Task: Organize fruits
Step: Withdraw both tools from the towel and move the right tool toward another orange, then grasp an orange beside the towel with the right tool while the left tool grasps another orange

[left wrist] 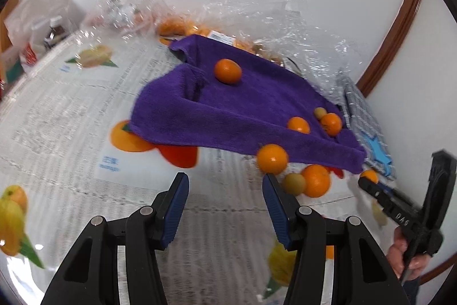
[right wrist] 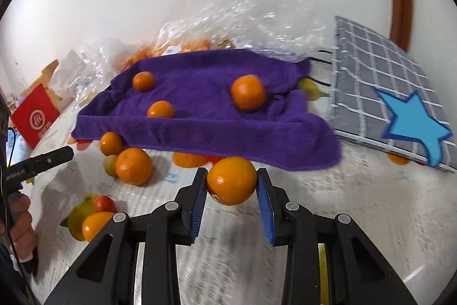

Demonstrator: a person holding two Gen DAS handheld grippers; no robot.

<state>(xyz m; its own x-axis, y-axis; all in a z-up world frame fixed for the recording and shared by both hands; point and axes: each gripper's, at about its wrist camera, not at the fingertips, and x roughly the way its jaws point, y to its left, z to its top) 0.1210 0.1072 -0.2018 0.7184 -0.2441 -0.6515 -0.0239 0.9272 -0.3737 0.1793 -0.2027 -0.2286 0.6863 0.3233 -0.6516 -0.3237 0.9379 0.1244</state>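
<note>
a home setting, most likely a dining or living room table pushed against a plain white wall [right wrist: 85,5]. the table is covered by a printed cloth [left wrist: 71,110] with fruit pictures and text. a purple towel [right wrist: 205,93] lies on it with loose oranges [right wrist: 248,92], crinkled clear plastic bags [right wrist: 257,13] of fruit behind. a grey checked fabric pad [right wrist: 371,67] with a blue star sits beside it. brown wooden trim [left wrist: 400,27] runs along the wall. a red paper shopping bag [right wrist: 35,116] stands at the far end.
</note>
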